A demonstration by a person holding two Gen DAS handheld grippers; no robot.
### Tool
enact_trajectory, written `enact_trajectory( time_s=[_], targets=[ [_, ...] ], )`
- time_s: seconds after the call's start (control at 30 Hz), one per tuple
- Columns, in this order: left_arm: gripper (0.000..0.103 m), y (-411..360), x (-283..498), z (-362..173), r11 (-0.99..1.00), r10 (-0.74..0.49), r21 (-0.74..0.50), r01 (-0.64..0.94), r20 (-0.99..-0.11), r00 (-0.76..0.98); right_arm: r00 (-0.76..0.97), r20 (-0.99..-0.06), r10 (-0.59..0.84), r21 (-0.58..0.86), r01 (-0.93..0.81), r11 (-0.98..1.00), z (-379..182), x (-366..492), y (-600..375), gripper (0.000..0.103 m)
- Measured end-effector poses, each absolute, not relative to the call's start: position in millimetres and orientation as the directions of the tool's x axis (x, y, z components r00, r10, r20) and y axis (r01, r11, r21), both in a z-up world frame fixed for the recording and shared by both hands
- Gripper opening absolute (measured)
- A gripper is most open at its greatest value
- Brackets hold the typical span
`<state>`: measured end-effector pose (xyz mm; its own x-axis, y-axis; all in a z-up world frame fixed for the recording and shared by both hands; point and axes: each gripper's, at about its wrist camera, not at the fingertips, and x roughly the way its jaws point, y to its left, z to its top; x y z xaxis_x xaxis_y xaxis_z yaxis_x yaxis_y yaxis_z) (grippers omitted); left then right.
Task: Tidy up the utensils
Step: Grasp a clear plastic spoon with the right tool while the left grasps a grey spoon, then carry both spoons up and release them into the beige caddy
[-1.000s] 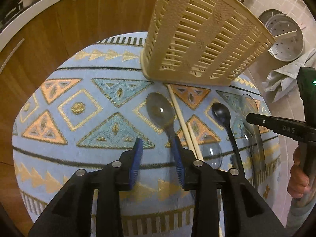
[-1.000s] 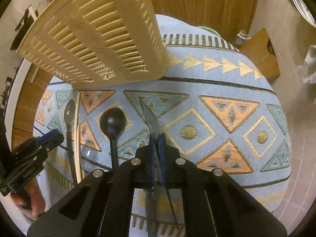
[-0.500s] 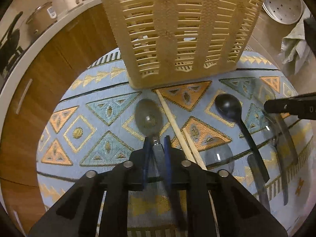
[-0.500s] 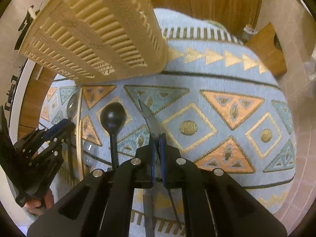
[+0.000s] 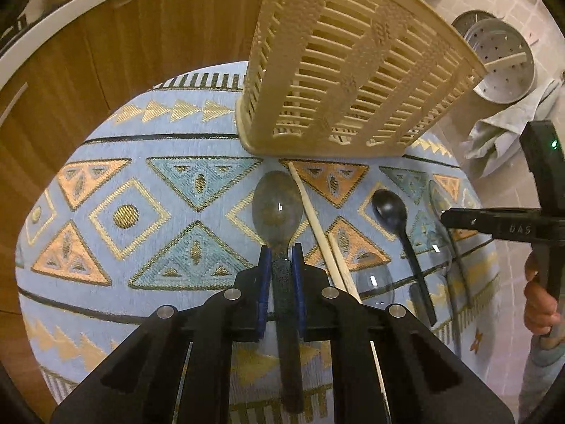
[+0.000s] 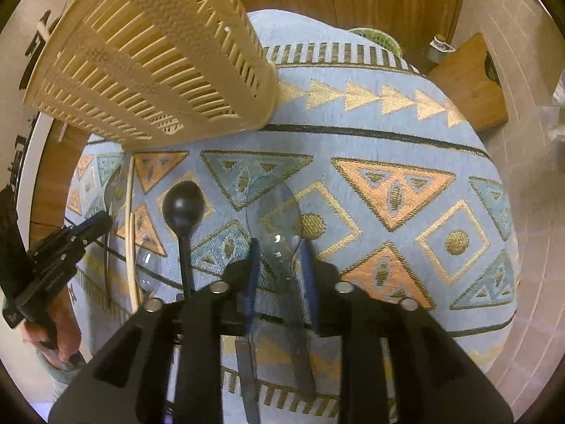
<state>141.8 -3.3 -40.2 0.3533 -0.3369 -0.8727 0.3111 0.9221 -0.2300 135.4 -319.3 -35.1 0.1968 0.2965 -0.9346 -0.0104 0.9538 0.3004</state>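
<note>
Several utensils lie on a blue patterned cloth (image 5: pixel 148 219) in front of a cream slatted basket (image 5: pixel 346 70). My left gripper (image 5: pixel 281 254) is shut on the neck of a smoky grey spoon (image 5: pixel 277 208). Beside it lie wooden chopsticks (image 5: pixel 317 226), a clear spoon (image 5: pixel 374 279) and a black spoon (image 5: pixel 392 212). My right gripper (image 6: pixel 279 247) is open; a clear spoon (image 6: pixel 277 212) lies between its fingers on the cloth. The black spoon (image 6: pixel 183 208) lies to its left.
The basket (image 6: pixel 148 56) stands at the cloth's far side. Wooden cabinets (image 5: pixel 106 42) are behind. A metal steamer tray (image 5: pixel 501 56) and a grey rag (image 5: pixel 512 123) lie on the tiled floor. A wooden board (image 6: pixel 469 81) stands at the far right.
My left gripper closed on the grey spoon's neck. My right gripper, shut on the clear spoon before, has opened and the spoon now lies flat on the cloth.
</note>
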Motion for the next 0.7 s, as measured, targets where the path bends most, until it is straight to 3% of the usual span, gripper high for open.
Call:
enact_trajectory(
  time_s=[0.17,0.33,0.43,0.53,0.7],
  targets=[
    [0.01,5.1,130.2,-31.9,0.922,-0.351,-0.242,0.303,-0.853,0.386,0.182,-0.941,0.284,0.286,-0.017,0.958,-36.9,135.2,-314.9,0.029],
    [0.01,9.1,119.5,-18.7,0.929,-0.334,-0.21,0.306,-0.831,0.444,0.19,-0.967,0.168,0.158,-0.062,0.985,-35.2,132.0,-291.6,0.028],
    [0.01,11.7,114.1,-7.8,0.928,-0.343,-0.208,0.308,-0.802,0.49,0.208,-0.973,0.104,0.084,-0.1,0.991,-32.5,128.4,-275.6,0.01],
    [0.01,10.1,104.6,8.8,0.923,-0.364,-0.217,0.317,-0.758,0.542,0.248,-0.963,0.104,0.074,-0.129,0.989,-23.2,120.9,-269.7,0.001],
    [0.01,11.3,86.2,55.6,0.898,-0.432,-0.239,0.37,-0.641,0.634,0.397,-0.889,0.226,0.154,-0.205,0.966,33.0,94.0,-267.1,0.001]
  ],
)
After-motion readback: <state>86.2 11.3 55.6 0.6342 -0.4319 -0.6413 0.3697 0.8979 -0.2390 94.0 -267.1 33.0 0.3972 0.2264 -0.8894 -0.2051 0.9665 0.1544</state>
